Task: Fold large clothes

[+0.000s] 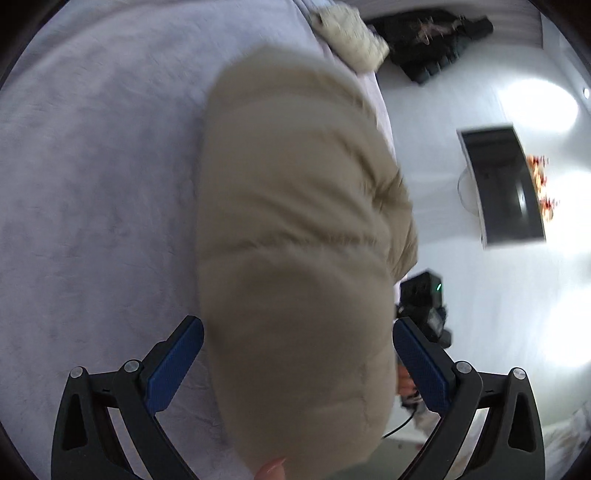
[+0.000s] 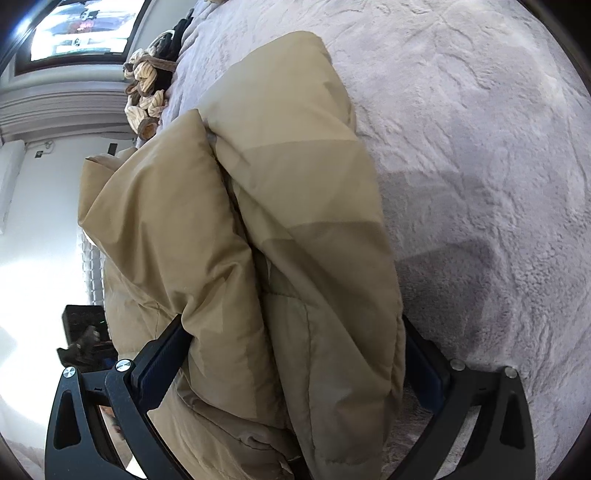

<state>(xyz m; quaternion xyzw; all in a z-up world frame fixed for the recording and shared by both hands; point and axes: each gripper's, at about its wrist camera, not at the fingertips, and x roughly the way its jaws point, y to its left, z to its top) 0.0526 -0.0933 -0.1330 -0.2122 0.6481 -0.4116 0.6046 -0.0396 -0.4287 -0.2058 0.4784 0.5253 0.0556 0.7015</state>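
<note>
Spreading under everything was the bed [image 2: 480, 147], covered in a pale lilac plush blanket [image 1: 92, 166] with a soft, rumpled nap. Beyond its edge the room showed white walls, a bright window [image 2: 85, 27] and a dark flat screen [image 1: 506, 184] hung on the wall. On the blanket lay the tan puffer jacket [image 2: 288, 221], bulky and quilted, doubled into thick rolls with a deep crease running between them. A heap of dark clothes [image 1: 436, 44] and a cream fleecy garment [image 1: 354, 40] sat at the far edge of the bed. A small black device [image 1: 424, 295] with a green light stood on the floor nearby. The right tool [image 2: 295, 365] was clamped on the jacket, both pads pressed into a fat fold. The left tool [image 1: 295, 369] straddled another bulge of the jacket with its blue pads spread wide; whether they pinched the fabric I could not tell through the blur.
</note>
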